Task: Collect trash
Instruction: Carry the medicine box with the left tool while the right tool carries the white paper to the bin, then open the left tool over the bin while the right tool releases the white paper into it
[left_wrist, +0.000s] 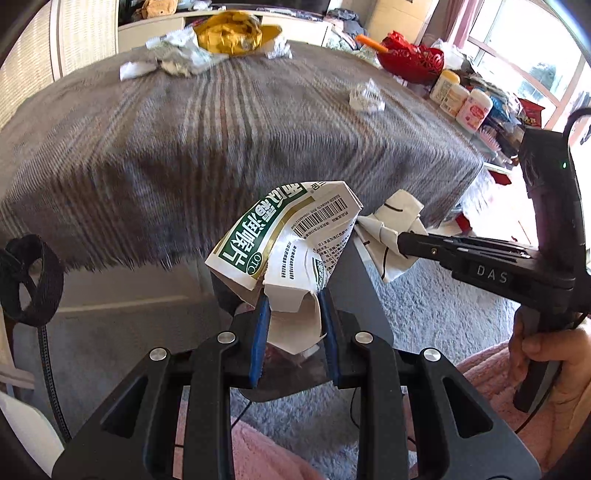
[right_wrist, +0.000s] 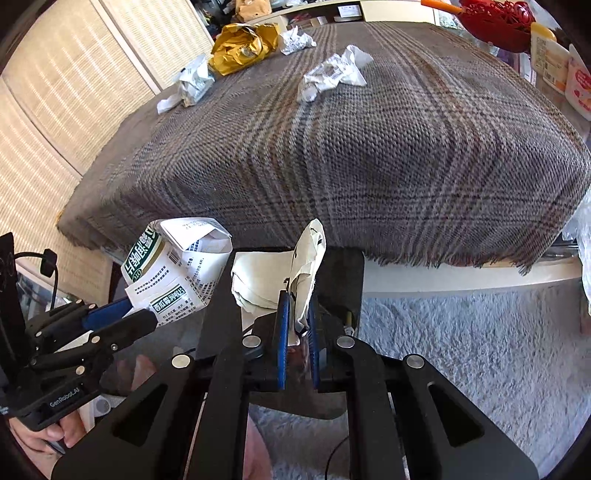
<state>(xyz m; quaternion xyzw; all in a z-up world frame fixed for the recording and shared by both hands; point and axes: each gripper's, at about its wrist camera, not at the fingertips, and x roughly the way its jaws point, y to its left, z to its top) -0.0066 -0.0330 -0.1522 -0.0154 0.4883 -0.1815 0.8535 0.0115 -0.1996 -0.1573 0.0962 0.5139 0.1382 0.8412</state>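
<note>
My left gripper (left_wrist: 293, 306) is shut on a crushed white and green medicine box (left_wrist: 284, 240), held in front of the table's near edge. The same box (right_wrist: 177, 269) shows at the left of the right wrist view, in the left gripper (right_wrist: 142, 308). My right gripper (right_wrist: 297, 308) is shut on a crumpled cream paper (right_wrist: 306, 262), and that paper (left_wrist: 388, 229) hangs just right of the box with the right gripper (left_wrist: 400, 242) on it. A dark bin (right_wrist: 343, 280) stands below both. More trash lies on the plaid cloth: a yellow wrapper (right_wrist: 242, 46), white wads (right_wrist: 334, 74), a crumpled packet (right_wrist: 194, 81).
The plaid-covered table (left_wrist: 221, 147) fills the middle. A red basket (left_wrist: 410, 57) and several jars (left_wrist: 461, 98) crowd its right side. A pale shaggy rug (right_wrist: 480, 343) covers the floor. A person's hand (left_wrist: 546, 350) holds the right gripper's handle; woven panels (right_wrist: 55, 110) stand to the left.
</note>
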